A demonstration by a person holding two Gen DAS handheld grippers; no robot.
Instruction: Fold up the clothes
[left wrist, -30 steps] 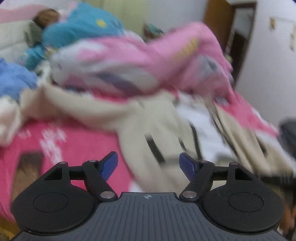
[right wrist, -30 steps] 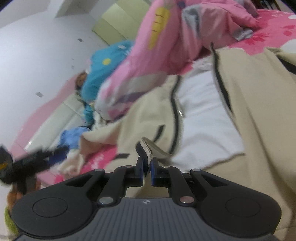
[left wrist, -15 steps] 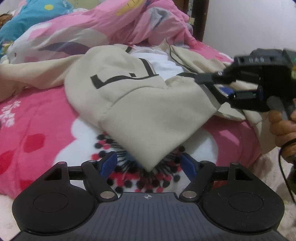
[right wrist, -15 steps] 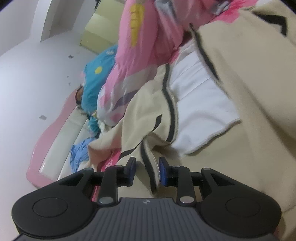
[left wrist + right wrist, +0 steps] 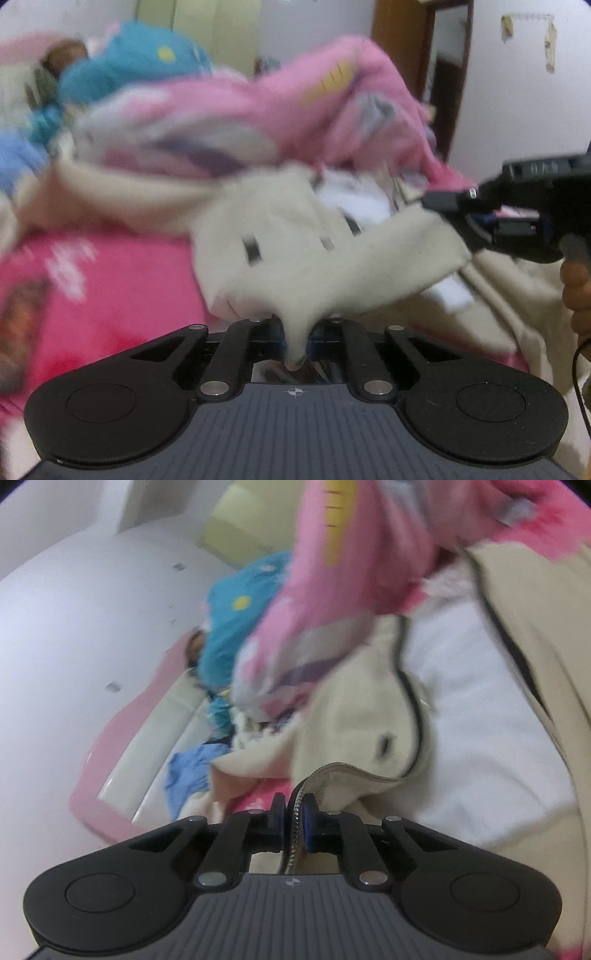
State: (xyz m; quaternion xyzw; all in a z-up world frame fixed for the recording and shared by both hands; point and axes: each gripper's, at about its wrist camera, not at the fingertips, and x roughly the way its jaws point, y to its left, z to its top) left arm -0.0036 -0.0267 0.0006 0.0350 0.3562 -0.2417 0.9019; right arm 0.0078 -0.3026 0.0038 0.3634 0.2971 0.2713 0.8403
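Here the beige zip-up jacket [image 5: 295, 251] lies spread on a bed with a pink printed bedsheet [image 5: 110, 280], its white lining [image 5: 480, 716] showing where the front falls open. The left gripper [image 5: 295, 341] has its jaws closed on a point of the jacket's beige fabric, which bunches and hangs down between the blue pads. In the right wrist view, the right gripper [image 5: 293, 816] pinches the jacket's front edge, with the metal zipper teeth [image 5: 295, 827] running straight through the narrow gap between its pads. In the left wrist view that same right gripper [image 5: 476, 218] reaches in from the right, a hand [image 5: 576, 288] wrapped around its handle, and meets the jacket's raised edge. Behind the jacket a pink patterned quilt [image 5: 258, 114] is heaped up, with a blue blanket [image 5: 136, 62] farther back near the headboard [image 5: 122, 738]. Much of both views is motion-blurred.
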